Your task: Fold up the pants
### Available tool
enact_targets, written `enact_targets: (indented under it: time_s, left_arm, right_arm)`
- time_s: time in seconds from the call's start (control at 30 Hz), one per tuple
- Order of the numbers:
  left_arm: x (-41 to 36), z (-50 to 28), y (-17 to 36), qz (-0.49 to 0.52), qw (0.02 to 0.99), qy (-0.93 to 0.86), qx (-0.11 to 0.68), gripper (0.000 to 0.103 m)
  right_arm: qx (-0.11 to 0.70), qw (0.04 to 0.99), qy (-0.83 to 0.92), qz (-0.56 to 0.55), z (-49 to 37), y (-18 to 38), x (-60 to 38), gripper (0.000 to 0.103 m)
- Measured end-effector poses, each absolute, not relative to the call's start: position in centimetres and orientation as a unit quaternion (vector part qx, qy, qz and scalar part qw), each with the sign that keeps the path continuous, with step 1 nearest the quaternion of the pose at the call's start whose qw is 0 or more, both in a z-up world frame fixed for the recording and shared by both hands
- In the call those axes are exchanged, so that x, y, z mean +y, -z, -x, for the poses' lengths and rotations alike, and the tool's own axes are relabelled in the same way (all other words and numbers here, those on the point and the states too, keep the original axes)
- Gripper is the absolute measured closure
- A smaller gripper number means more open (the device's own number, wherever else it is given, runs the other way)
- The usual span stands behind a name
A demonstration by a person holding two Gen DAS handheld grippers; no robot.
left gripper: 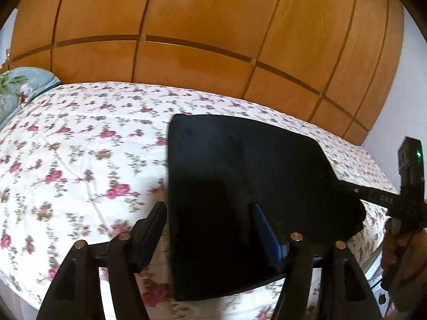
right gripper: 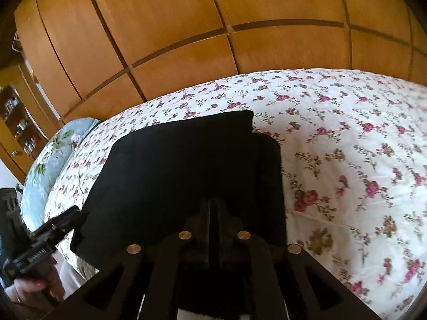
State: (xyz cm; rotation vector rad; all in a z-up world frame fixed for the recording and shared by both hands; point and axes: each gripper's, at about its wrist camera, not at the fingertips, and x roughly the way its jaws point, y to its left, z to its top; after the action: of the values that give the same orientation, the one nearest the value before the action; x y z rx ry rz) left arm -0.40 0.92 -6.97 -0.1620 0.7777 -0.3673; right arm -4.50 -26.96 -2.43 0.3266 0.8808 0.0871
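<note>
Black pants (left gripper: pixel 240 160) lie folded into a compact dark slab on the flowered bedspread (left gripper: pixel 80 146). My left gripper (left gripper: pixel 208 208) is open: its left finger hangs over the bedspread just beside the pants' left edge, its right finger over the cloth, and neither pad presses on it. In the right wrist view the pants (right gripper: pixel 173 165) fill the middle, and my right gripper (right gripper: pixel 213 202) stands over them with its jaws almost together. Black on black hides whether any cloth is pinched. From the left wrist view, the right gripper (left gripper: pixel 347 186) reaches the pants' right edge.
A wooden wardrobe (left gripper: pixel 186 26) runs behind the bed. A pale blue flowered pillow (right gripper: pixel 53 154) lies at the bed's head, with a shelf unit (right gripper: pixel 16 122) beyond. The left gripper (right gripper: pixel 69 213) and the hand (right gripper: pixel 34 285) holding it sit at the bed's near edge.
</note>
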Motion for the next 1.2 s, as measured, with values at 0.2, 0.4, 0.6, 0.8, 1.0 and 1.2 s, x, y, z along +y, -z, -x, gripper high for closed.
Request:
enact_targets:
  time_s: [0.2, 0.4, 0.6, 0.8, 1.0, 1.2]
  left_arm:
    - [2.5, -1.4, 7.7, 0.111, 0.885, 0.158, 0.424, 0.033]
    - [2.5, -2.0, 8.0, 0.119, 0.881, 0.152, 0.432, 0.029]
    - [1.9, -2.7, 7.8, 0.097, 0.879, 0.167, 0.435, 0.029]
    - [2.4, -3.1, 8.0, 0.105, 0.867, 0.195, 0.446, 0.029]
    - [2.8, -4.6, 8.6, 0.144, 0.832, 0.246, 0.475, 0.029]
    - [4.1, -7.3, 10.8, 0.221, 0.769, 0.301, 0.520, 0.023]
  right_arm:
    - [0.418, 0.894, -0.035, -0.154, 5.1, 2.0, -27.1, 0.075]
    - [0.426, 0.892, -0.016, -0.152, 5.2, 2.2, -27.6, 0.053]
    - [0.440, 0.880, -0.009, -0.177, 4.5, 3.0, -28.8, 0.038]
    - [0.470, 0.844, -0.043, -0.254, 3.6, 5.6, -30.6, 0.024]
    - [0.477, 0.826, -0.071, -0.291, 3.0, 6.7, -31.3, 0.023]
    - [0.484, 0.824, -0.097, -0.279, 2.2, 6.9, -31.0, 0.023]
